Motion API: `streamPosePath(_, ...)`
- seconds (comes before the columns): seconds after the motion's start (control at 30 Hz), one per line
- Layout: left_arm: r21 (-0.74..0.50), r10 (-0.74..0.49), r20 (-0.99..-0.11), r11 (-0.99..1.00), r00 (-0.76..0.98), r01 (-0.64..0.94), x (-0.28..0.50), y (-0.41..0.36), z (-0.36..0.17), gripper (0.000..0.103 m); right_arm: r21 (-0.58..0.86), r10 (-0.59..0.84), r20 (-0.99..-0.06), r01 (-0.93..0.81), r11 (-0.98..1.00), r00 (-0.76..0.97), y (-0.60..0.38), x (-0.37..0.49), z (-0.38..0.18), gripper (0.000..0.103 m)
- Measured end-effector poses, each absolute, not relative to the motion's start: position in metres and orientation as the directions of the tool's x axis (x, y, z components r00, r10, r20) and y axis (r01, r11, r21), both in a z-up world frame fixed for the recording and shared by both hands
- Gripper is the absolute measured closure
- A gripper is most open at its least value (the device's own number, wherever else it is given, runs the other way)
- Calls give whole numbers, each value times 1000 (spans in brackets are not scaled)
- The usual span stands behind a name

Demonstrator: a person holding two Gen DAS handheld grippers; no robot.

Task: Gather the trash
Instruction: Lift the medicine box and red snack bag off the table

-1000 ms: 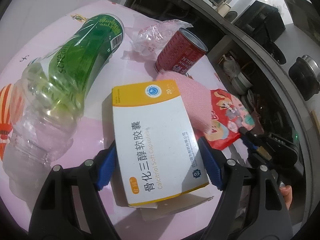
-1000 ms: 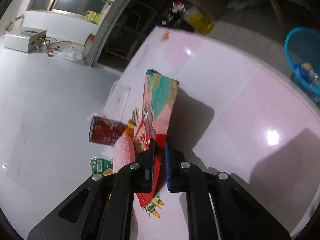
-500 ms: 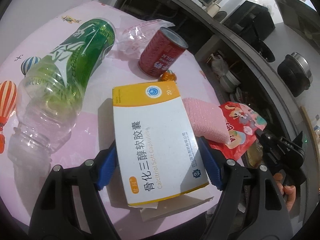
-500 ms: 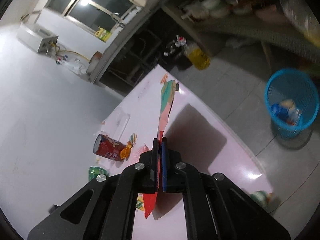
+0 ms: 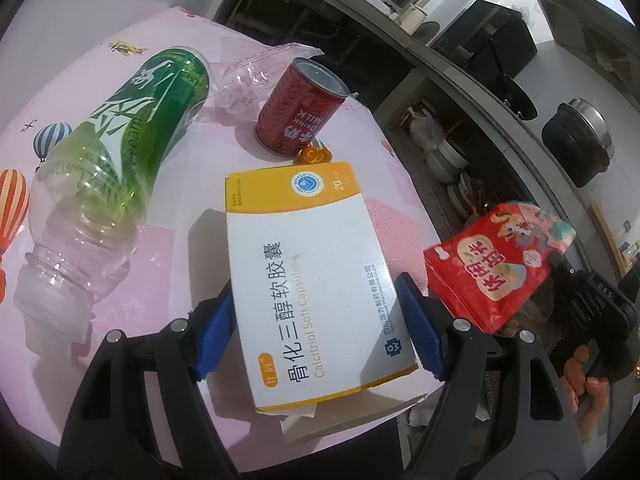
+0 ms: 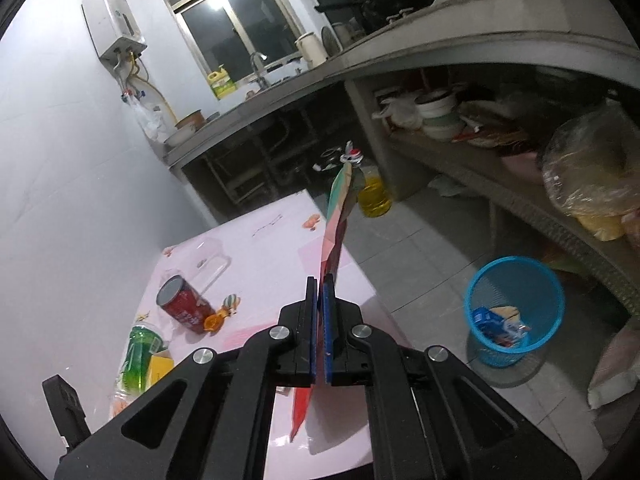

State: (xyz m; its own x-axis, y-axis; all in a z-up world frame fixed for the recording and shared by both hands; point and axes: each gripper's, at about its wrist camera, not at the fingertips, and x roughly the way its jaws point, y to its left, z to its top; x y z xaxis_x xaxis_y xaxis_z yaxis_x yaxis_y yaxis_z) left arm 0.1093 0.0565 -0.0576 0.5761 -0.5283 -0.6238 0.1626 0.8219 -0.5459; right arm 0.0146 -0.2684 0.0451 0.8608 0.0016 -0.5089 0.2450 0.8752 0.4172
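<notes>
Medicine box sits between the blue pads of the left gripper, which clamp its two long sides; its long axis runs from about 6 o'clock up toward 12, the yellow-banded end pointing away from the camera at 12. The box hangs over the near edge of the pink table.

Left of it, at roughly 9 to 10 o'clock, a green-labelled plastic bottle lies on its side — neck toward 8 o'clock, base toward 1. At 12 o'clock a red drink can lies tilted on the tabletop with its silver end up toward 1 o'clock, a small orange candy wrapper just beside it and a crumpled clear plastic bag behind.

The right gripper has its jaws squeezed narrow on a red snack packet, held edge-on to its own camera — the packet's long axis stands nearly upright, rising from 6 o'clock to about 12, above the table. In the left wrist view the same packet shows at 3 o'clock, clear of the table's right edge, with a person's fingers on the handle below it.

On the tiled floor at 4 o'clock in the right wrist view stands a blue mesh bin with some wrappers already inside, well apart from the table.
</notes>
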Motion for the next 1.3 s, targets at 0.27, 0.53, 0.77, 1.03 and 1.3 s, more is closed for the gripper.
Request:
streamPosePath(0.27,-549,-549,-601,812,581,199,107,54,-51,31,463,-11,-492,272,843,871,-287,-5,48,100)
streamPosePath(0.53,-528,-558,-583,813,590,247,105,43,-36,31,500,-22,-453,274,822,891,-297,-20,53,100)
streamPosePath(0.77,-518,-590,-569,798,573,307,107,16,-22,31,521,-51,-429,293,802,902,-313,-36,52,101)
streamPosePath(1.03,-515,-649,-557,760,519,397,119,-32,-3,31,499,-126,-414,341,796,901,-335,-57,55,101)
streamPosePath(1.3,-533,-744,-536,665,399,524,142,-115,26,31,475,-222,-401,409,779,889,-371,-81,61,101)
